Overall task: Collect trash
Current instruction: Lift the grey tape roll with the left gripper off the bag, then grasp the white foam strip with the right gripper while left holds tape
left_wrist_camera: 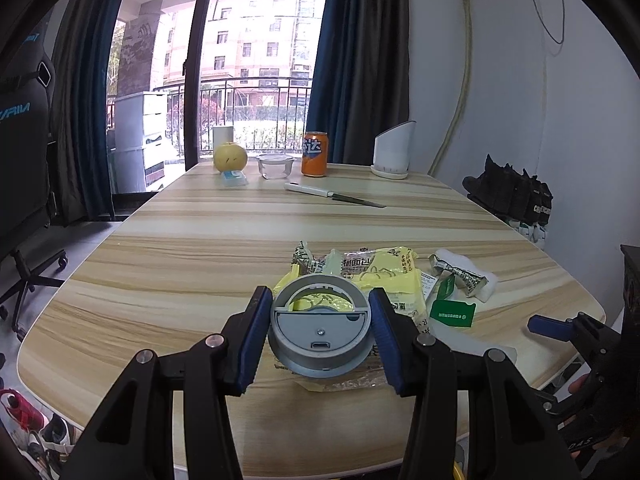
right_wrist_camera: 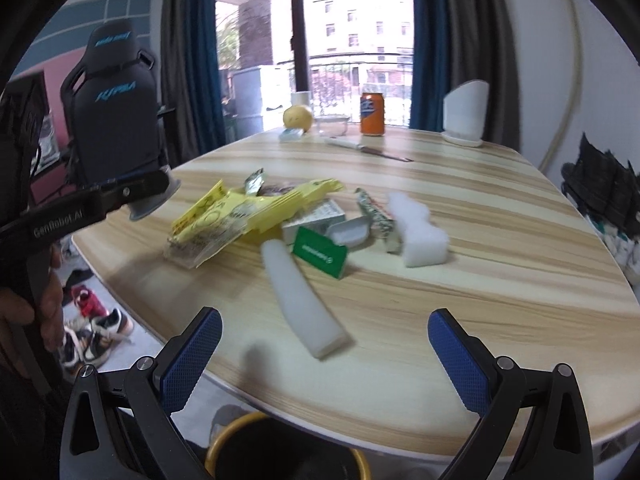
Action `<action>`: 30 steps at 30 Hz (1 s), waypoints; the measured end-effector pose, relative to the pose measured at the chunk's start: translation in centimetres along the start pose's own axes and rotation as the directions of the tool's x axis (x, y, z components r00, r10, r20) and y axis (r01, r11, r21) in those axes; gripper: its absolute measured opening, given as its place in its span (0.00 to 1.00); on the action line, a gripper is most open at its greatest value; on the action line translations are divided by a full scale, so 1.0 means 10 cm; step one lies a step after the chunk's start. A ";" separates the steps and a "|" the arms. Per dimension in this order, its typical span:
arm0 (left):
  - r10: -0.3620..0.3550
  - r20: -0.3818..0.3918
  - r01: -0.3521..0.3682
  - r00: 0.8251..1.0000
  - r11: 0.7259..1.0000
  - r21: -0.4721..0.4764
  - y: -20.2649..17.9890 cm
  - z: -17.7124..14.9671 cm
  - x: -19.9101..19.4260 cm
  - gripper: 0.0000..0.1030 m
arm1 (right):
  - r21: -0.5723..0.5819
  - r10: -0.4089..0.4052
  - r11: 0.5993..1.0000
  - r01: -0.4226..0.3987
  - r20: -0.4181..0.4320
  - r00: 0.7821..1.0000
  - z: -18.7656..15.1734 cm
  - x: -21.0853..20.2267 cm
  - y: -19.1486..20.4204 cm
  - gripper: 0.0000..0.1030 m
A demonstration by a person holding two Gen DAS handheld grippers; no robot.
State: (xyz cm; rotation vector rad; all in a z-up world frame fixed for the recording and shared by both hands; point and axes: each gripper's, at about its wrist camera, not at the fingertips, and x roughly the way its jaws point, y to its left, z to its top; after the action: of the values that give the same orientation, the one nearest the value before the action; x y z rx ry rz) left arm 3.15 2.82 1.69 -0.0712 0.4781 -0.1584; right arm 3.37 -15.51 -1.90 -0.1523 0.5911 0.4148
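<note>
While left tool (left_wrist_camera: 320, 334) grips gray disc (left_wrist_camera: 318, 336), knife (left_wrist_camera: 334, 196) beyond

On the table (right_wrist_camera: 480, 280), foam (right_wrist_camera: 304, 300) lies before the wrappers (right_wrist_camera: 224, 216); the can (right_wrist_camera: 372, 114) stands behind them.

Wrappers (right_wrist_camera: 240, 216), foam (right_wrist_camera: 416, 228) heaped mid-table

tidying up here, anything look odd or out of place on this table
Yes: a bare knife lies loose mid-table, blade exposed. Wrappers, a yellow bag and white foam pieces are strewn near the front edge.
</note>
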 end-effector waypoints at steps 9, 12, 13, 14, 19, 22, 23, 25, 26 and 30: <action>-0.009 0.006 0.009 1.000 1.000 -0.012 0.04 0.00 -0.02 0.43 | -0.014 -0.001 1.000 0.001 -0.025 1.000 -0.02 0.12 0.00 0.86; -0.010 0.005 0.010 1.000 1.000 -0.014 0.05 0.00 -0.03 0.43 | -0.034 -0.011 0.999 0.010 -0.022 1.000 -0.02 0.13 0.03 0.83; -0.010 0.006 0.010 1.000 1.000 -0.015 0.06 0.00 -0.03 0.43 | -0.039 -0.010 0.999 0.009 -0.018 1.000 -0.02 0.13 0.03 0.81; -0.011 0.006 0.011 1.000 1.000 -0.015 0.06 0.00 -0.04 0.43 | -0.041 -0.009 0.999 0.009 -0.016 1.000 -0.01 0.14 0.04 0.76; -0.011 0.005 0.011 1.000 1.000 -0.015 0.06 0.00 -0.04 0.43 | -0.047 -0.008 0.999 0.007 -0.006 1.000 0.00 0.15 0.04 0.66; -0.010 0.003 0.010 1.000 1.000 -0.016 0.06 0.00 -0.04 0.43 | -0.062 0.003 0.998 -0.003 -0.001 1.000 0.00 0.14 0.06 0.51; -0.010 0.002 0.010 1.000 1.000 -0.016 0.06 0.00 -0.04 0.43 | -0.071 0.003 0.997 -0.003 0.003 1.000 0.00 0.14 0.08 0.46; -0.011 0.000 0.011 1.000 1.000 -0.018 0.06 0.00 -0.04 0.43 | -0.089 -0.003 0.996 0.004 0.011 1.000 0.00 0.13 0.12 0.35; -0.011 0.000 0.011 1.000 1.000 -0.018 0.06 0.00 -0.04 0.43 | -0.095 -0.006 0.995 0.007 0.014 1.000 0.00 0.13 0.13 0.24; -0.012 0.000 0.012 1.000 1.000 -0.020 0.06 0.00 -0.04 0.43 | -0.108 -0.002 0.994 0.004 0.019 1.000 0.00 0.13 0.16 0.18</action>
State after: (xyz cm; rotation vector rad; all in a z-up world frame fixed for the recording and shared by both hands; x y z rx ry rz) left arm 2.92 3.48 1.84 -0.0932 0.4799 -0.1651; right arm 3.67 -13.68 -2.68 -0.2522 0.5495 0.4454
